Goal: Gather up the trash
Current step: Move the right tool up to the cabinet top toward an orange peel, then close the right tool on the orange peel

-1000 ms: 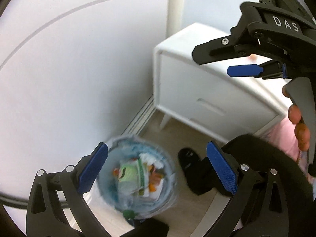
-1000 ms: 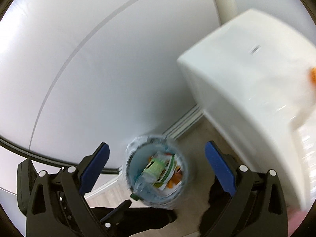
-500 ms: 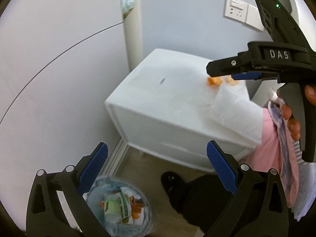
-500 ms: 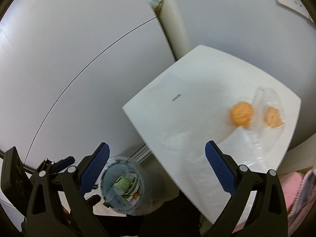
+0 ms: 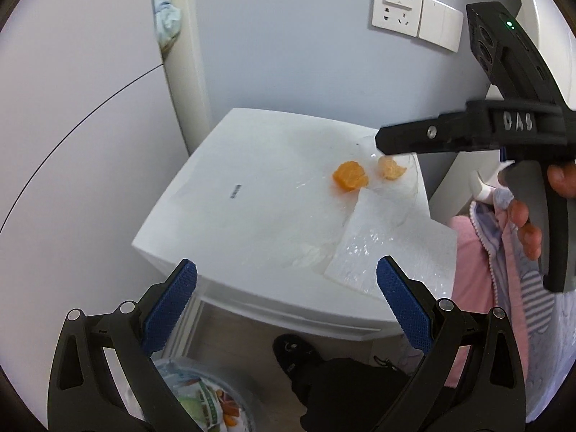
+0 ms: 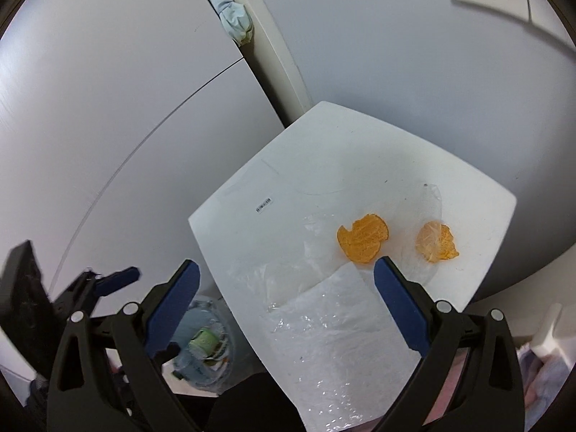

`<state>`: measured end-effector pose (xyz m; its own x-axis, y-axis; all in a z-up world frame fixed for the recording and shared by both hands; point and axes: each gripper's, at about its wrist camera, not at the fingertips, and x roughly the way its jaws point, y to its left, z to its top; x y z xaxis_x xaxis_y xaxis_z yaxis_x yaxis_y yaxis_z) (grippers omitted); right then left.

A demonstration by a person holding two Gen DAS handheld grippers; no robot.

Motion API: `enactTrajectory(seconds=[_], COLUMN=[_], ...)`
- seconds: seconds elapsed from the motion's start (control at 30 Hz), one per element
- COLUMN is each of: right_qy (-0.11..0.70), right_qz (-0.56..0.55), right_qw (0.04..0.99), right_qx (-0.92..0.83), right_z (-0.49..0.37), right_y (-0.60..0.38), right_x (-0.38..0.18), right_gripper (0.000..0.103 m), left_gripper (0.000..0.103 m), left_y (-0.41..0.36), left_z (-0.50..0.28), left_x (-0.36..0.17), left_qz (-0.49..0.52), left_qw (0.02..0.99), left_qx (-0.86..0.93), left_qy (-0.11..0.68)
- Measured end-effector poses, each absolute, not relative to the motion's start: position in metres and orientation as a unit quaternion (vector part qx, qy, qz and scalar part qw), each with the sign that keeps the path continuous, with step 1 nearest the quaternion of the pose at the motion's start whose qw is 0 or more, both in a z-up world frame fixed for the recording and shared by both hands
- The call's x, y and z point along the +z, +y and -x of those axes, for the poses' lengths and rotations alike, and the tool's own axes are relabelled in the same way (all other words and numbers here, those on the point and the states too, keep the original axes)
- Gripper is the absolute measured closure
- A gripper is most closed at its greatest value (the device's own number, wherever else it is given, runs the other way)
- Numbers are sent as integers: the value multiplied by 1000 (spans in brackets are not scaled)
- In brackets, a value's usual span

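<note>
Left gripper (image 5: 287, 300) and right gripper (image 6: 284, 293) both stand with jaws spread wide and nothing between them, above the white nightstand (image 6: 324, 151). Two orange peel pieces lie apart on its top: the bare peel (image 6: 363, 238) at about 12 o'clock of the right gripper, the second peel (image 6: 436, 242) (under clear plastic film (image 6: 430, 198)) toward 1 o'clock. A white tissue (image 6: 334, 338) lies at the near edge, and the lined trash bin (image 6: 201, 345) with wrappers sits on the floor at 8 o'clock.

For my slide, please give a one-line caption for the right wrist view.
Open right tool above a white bedside cabinet holding two orange peel pieces and clear plastic wrap.
</note>
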<state>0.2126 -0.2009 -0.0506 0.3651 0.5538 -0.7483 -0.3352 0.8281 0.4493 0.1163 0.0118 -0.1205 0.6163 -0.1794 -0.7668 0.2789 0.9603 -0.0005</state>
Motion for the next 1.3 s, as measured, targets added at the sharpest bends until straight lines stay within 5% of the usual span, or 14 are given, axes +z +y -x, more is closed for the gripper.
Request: enactTrajectory(seconds=[0.3, 0.53, 0.67, 1.03, 1.23, 1.3], right_qy=[500, 505, 511, 518, 524, 523], right_qz=[-129, -30, -3, 22, 21, 23], right_qw=[794, 798, 797, 792, 787, 788], right_qx=[321, 326, 322, 323, 324, 326], right_z=[-265, -285, -291, -297, -297, -297], right_y=[-218, -200, -197, -198, -200, -200], right_x=[-65, -86, -104, -132, -142, -144], right_gripper=[8, 9, 28, 46, 48, 57], left_gripper=[6, 6, 6, 6, 6, 6], left_y=[-5, -8, -7, -6, -7, -8], left_z=[-154, -185, -199, -228, -238, -239], left_x=[-131, -140, -147, -167, -176, -178], left_qz=[-46, -42, -38, -30, -25, -29], left_qw=[888, 886, 885, 881, 876, 875], left_qx=[-145, -149, -148, -153, -157, -156], left_qy=[433, 436, 440, 448, 456, 457])
